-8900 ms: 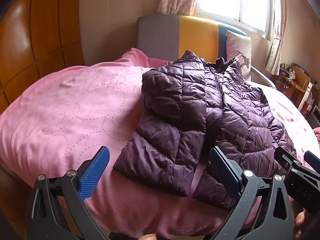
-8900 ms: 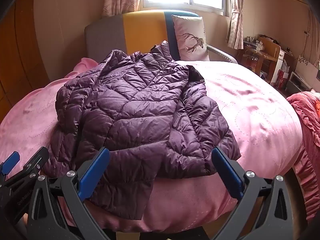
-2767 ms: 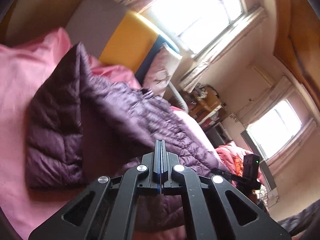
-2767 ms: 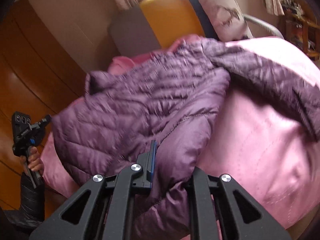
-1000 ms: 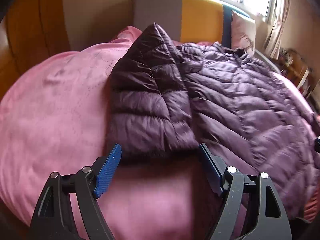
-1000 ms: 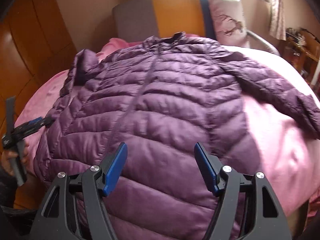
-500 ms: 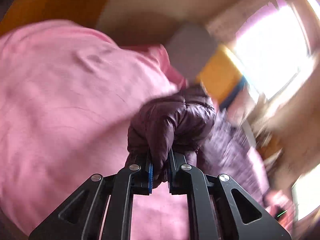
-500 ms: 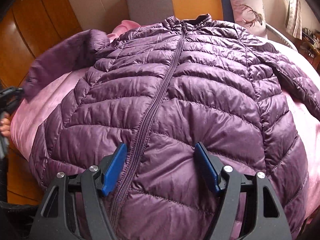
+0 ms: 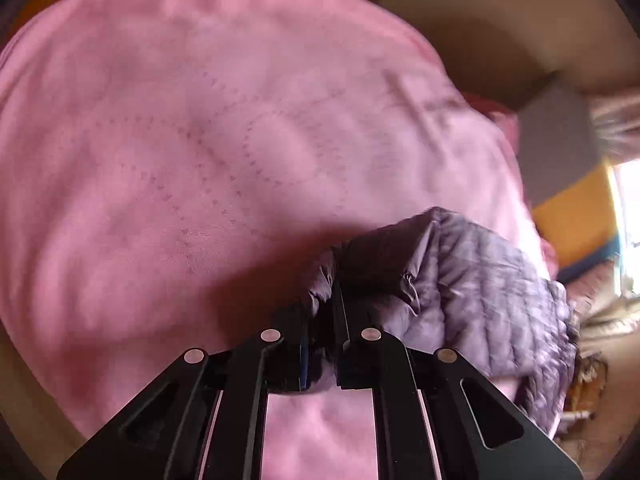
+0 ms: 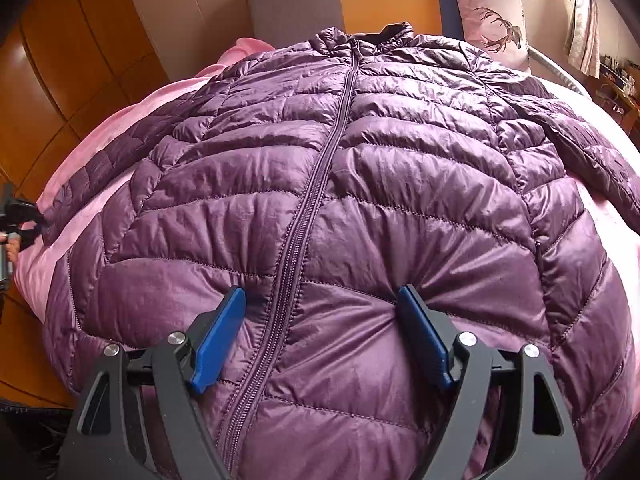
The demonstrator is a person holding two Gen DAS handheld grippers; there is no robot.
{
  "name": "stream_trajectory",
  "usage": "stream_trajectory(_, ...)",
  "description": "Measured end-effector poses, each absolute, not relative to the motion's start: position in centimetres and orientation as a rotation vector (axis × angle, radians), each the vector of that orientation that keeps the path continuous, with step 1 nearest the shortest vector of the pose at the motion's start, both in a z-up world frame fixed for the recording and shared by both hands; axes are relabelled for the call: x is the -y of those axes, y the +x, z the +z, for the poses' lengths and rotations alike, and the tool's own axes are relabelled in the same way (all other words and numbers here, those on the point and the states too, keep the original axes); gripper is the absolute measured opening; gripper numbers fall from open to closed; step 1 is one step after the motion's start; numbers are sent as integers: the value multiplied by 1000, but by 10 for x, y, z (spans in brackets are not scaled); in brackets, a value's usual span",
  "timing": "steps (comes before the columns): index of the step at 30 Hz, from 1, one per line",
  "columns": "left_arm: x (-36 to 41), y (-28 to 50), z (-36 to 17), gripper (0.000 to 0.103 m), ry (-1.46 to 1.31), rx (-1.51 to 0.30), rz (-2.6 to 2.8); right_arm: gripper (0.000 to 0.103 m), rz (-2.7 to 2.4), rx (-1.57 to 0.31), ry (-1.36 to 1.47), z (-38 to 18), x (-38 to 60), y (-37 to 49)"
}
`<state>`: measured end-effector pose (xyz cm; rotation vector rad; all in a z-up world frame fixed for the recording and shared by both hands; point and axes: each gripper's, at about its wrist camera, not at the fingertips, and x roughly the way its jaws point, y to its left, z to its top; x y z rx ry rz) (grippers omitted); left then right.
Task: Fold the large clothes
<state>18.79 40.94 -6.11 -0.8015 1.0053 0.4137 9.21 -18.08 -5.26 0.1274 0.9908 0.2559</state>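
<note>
I find the purple jacket flat on the pink bedspread, zipper near-to-far, collar far. My left gripper clamps its cuff; right gripper spread wide, pressing the hem.

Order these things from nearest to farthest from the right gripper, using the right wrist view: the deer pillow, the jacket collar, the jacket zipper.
From the right gripper, open and pressing on the jacket front:
1. Jacket zipper: runs between its fingers, just left of centre.
2. Jacket collar: far end of the jacket, near the headboard.
3. Deer pillow: behind the collar, upper right.
</note>
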Motion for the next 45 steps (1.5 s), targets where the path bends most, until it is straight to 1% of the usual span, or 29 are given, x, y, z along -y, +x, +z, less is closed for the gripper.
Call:
stream_trajectory(1,-409,188,-61,10,-802,-998,431,79,256,-987,128,-53,181,91)
stream_trajectory(2,-409,185,-59,14,-812,-989,442,79,255,-984,129,-53,181,90)
stream_trajectory(3,-410,179,-56,29,-828,-977,473,79,254,-980,130,-54,181,89)
stream_trajectory(4,-411,173,-53,41,-825,-966,523,80,254,-978,130,-54,181,89)
stream_trajectory(5,-416,163,-46,65,-818,-940,591,80,254,-975,130,-54,180,88)
stream_trajectory(6,-421,152,-39,73,-819,-902,637,81,254,-973,130,-55,180,88)
stream_trajectory(7,-422,138,-28,73,-825,-851,668,82,241,-973,126,-55,180,88)
stream_trajectory(10,-420,123,-4,73,-785,-786,664,85,240,-968,125,-56,176,88)
stream_trajectory(13,-378,127,22,73,-665,-739,531,85,252,-976,148,-49,179,89)
stream_trajectory(14,-361,127,27,73,-630,-733,481,81,256,-976,179,-46,185,89)
stream_trajectory(16,-323,135,34,73,-585,-726,370,80,240,-951,259,-36,205,86)
stream_trajectory(20,-231,153,36,73,-506,-735,116,78,93,-856,437,-17,282,78)
stream_trajectory(23,-152,158,31,73,-410,-766,-69,77,-143,-799,524,-14,357,68)
stream_trajectory(25,-118,158,24,73,-374,-778,-143,77,-369,-770,582,-16,412,54)
stream_trajectory(28,-69,163,9,73,-343,-837,-235,78,-539,-749,474,-16,447,43)
stream_trajectory(29,-59,165,3,73,-335,-854,-249,79,-563,-756,443,-18,454,43)
stream_trajectory(30,-48,166,-4,73,-320,-872,-267,83,-590,-761,393,-19,459,45)
stream_trajectory(32,-33,167,-12,73,-275,-895,-275,86,-621,-757,280,-21,463,53)
stream_trajectory(34,-22,163,-19,73,-230,-913,-280,86,-605,-763,212,-25,469,64)
stream_trajectory(36,-15,161,-25,73,-186,-924,-271,85,-586,-758,210,-26,476,75)
stream_trajectory(37,-14,162,-28,73,-170,-930,-266,82,-571,-759,216,-26,479,80)
stream_trajectory(38,-13,162,-32,73,-154,-941,-258,61,-547,-773,221,-25,482,88)
stream_trajectory(39,-13,165,-35,73,-152,-949,-253,38,-537,-788,218,-25,482,94)
stream_trajectory(40,-12,167,-39,73,-152,-957,-250,27,-537,-794,210,-24,485,98)
stream_trajectory(41,-13,167,-42,73,-148,-962,-247,17,-540,-793,203,-22,488,97)
stream_trajectory(42,-12,168,-44,73,-143,-964,-242,12,-542,-788,199,-18,493,94)
stream_trajectory(45,-10,167,-46,75,-127,-963,-238,8,-568,-760,224,0,510,87)
